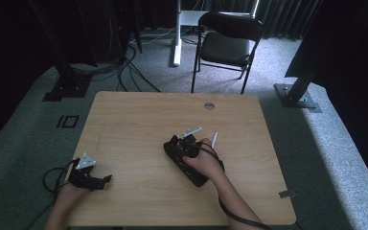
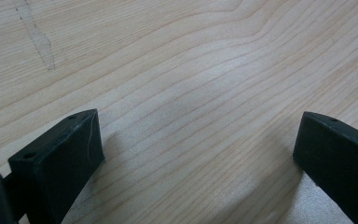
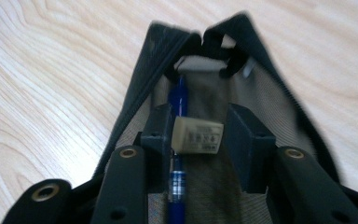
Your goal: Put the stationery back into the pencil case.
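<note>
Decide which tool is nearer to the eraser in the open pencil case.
Right. The right tool is inside the pencil case, its jaws either side of the eraser. The left tool rests at the table's near left edge, far away.

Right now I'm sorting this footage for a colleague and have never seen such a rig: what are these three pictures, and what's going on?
A person sits at a wooden table with a hand-held two-jaw tool in each hand. The high view looks down from above. The left gripper rests near the table's near left edge. Its own camera shows its black jaws wide apart over bare wood. The right gripper reaches into an open black pencil case. Its camera looks along its jaws into the case, where a white eraser lies between them above a blue pen. There is a gap at one pad, so the jaws look open, the eraser probably just let go. A small white stick lies beside the case.
</note>
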